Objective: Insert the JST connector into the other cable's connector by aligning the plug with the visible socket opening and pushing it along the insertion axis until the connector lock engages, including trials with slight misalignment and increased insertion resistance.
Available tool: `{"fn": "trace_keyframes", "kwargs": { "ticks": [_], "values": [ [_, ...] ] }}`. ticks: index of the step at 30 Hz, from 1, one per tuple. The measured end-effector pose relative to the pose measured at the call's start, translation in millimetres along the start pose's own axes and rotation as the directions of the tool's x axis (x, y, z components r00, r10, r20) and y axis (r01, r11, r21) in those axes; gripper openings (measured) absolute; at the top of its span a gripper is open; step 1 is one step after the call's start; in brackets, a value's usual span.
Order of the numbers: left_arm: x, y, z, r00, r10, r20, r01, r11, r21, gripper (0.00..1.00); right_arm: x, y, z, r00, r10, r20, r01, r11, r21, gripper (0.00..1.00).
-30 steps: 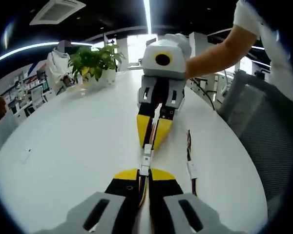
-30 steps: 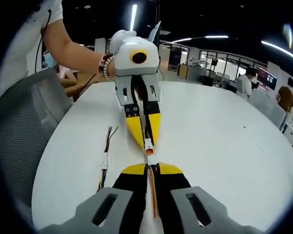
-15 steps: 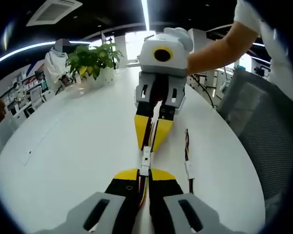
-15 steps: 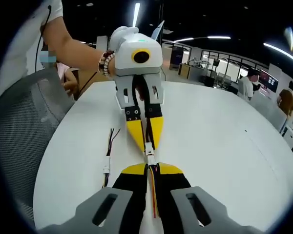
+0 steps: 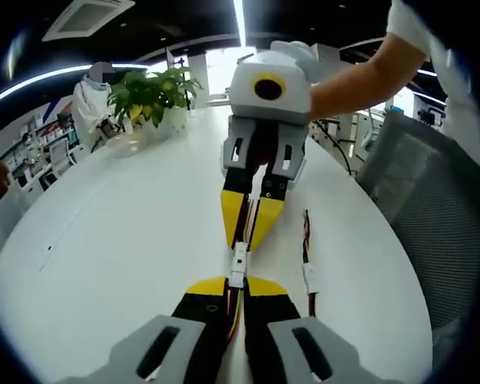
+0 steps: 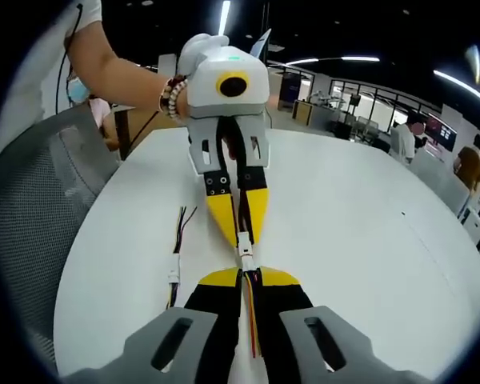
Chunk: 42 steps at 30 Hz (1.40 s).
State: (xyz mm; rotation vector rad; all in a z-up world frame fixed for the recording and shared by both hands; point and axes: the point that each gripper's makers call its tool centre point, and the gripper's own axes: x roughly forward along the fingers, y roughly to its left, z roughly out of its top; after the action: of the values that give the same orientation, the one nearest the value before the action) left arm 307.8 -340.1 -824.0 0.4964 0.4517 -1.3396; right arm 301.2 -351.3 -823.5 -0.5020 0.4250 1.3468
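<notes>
My left gripper point(image 5: 236, 282) is shut on the left cable, whose coloured wires run back between its yellow-tipped jaws. Just beyond those tips sits the white JST connector pair point(image 5: 238, 262). Facing it, my right gripper point(image 5: 244, 242) is shut on the right cable, its yellow fingers point(image 5: 264, 220) pointing at the same joint. In the right gripper view the right gripper point(image 6: 247, 274) holds orange-red wires. The white connector pair point(image 6: 246, 258) lies between it and the left gripper point(image 6: 242, 240). The two connector halves touch in one line; I cannot tell how deep they sit.
The white round table point(image 5: 128, 232) carries a spare cable with a white connector point(image 5: 308, 274), lying beside the grippers; it is the spare cable point(image 6: 174, 272) in the right gripper view. A potted plant point(image 5: 154, 100) stands at the far edge. A grey mesh chair point(image 5: 420, 192) is beside the table. People sit in the background.
The two grippers have closed in on each other slightly, and the small gap at the connector joint has shrunk. Both stay shut on their cables.
</notes>
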Motion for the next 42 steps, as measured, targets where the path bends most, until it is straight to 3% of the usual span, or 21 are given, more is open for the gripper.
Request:
{"fn": "trace_keyframes", "kwargs": {
  "ticks": [17, 42],
  "values": [
    [-0.4, 1.8, -0.6, 1.000, 0.011, -0.004, -0.011, 1.000, -0.019, 0.01, -1.1, -1.8, 5.1, 1.000, -0.021, 0.012, 0.021, 0.999, 0.024, 0.03],
    [-1.7, 1.1, -0.9, 1.000, 0.011, -0.011, -0.012, 0.999, -0.052, 0.01, -1.2, 0.7, 8.8, 1.000, -0.026, -0.002, 0.026, 0.999, -0.024, 0.03]
  ]
}}
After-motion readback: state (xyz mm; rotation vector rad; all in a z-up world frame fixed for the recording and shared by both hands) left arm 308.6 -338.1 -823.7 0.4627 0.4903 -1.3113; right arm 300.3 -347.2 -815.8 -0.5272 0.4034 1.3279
